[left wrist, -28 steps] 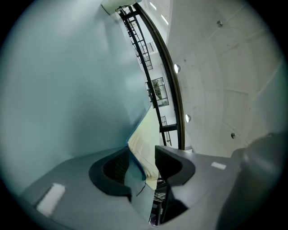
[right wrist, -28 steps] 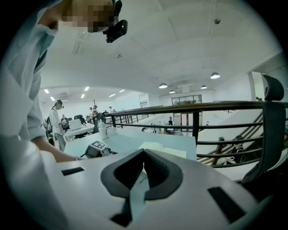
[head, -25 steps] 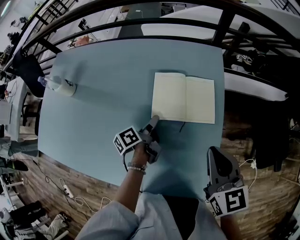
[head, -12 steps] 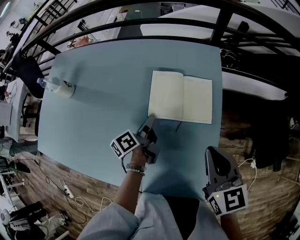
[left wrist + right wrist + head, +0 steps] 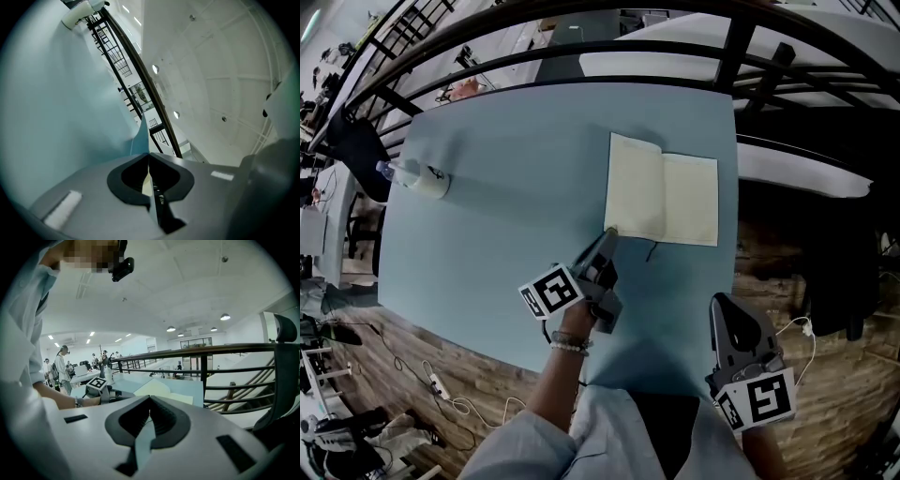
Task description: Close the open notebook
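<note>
The open notebook [image 5: 661, 200] with cream pages lies on the blue table [image 5: 506, 206], right of centre. My left gripper [image 5: 610, 232] is shut on the near left corner of its left half, which is lifted off the table and tilts up. In the left gripper view the thin cover edge [image 5: 139, 138] runs out from between the closed jaws of my left gripper [image 5: 149, 154]. My right gripper [image 5: 727, 309] hangs off the table's near right corner, apart from the notebook, its jaws together on nothing. In the right gripper view the notebook [image 5: 164, 390] lies beyond my right gripper [image 5: 150, 398].
A plastic bottle [image 5: 417, 173] lies at the table's far left. A dark ribbon bookmark [image 5: 650, 251] trails from the notebook's near edge. Black railing [image 5: 581, 52] runs behind the table and down its right side. Cables [image 5: 441, 384] lie on the wooden floor.
My left gripper has shut on the notebook's near left corner and risen with it, so the left half now tilts up. The right gripper has stayed put.
</note>
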The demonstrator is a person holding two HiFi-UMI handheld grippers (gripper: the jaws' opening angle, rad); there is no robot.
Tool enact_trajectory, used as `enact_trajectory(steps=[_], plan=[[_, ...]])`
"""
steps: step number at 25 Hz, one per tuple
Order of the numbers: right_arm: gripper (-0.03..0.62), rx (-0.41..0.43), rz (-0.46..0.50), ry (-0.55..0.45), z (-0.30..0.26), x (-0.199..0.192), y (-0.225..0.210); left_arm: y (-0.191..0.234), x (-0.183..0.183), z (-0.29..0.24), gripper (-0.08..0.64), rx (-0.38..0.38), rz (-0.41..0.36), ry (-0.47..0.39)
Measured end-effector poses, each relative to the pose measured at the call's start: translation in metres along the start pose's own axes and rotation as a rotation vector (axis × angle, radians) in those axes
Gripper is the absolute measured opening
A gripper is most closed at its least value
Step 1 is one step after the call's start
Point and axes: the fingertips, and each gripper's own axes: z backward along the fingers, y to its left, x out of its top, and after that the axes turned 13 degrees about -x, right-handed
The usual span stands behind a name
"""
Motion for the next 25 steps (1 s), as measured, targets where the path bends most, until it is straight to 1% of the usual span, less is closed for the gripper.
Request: enact_trajectory(steps=[3,8,14,21,25], plan=[[0.002,-0.004,-0.003,-0.002,0.003,-0.002,-0.004,-0.013,-0.007,-0.010,0.013,-0.030,-0.043,0.043],[0.002,-0.011,-0.007,-0.005,0.009,-0.003,-0.013,-0.029,-0.021,-0.027,0.012,-0.036,-0.135,0.121],[0.002,-0.022,-0.015,-0.004,0.014,-0.006,-0.024,-0.044,-0.046,-0.053,0.014,-0.065,-0.205,0.243],[0.002,-0.035,-0.026,0.000,0.019,-0.009,-0.039,-0.048,-0.078,-0.080,0.014,-0.050,-0.285,0.363],[0.002,-0.044,-0.034,0.006,0.022,-0.011,-0.048,-0.045,-0.100,-0.095,0.014,-0.031,-0.347,0.456]])
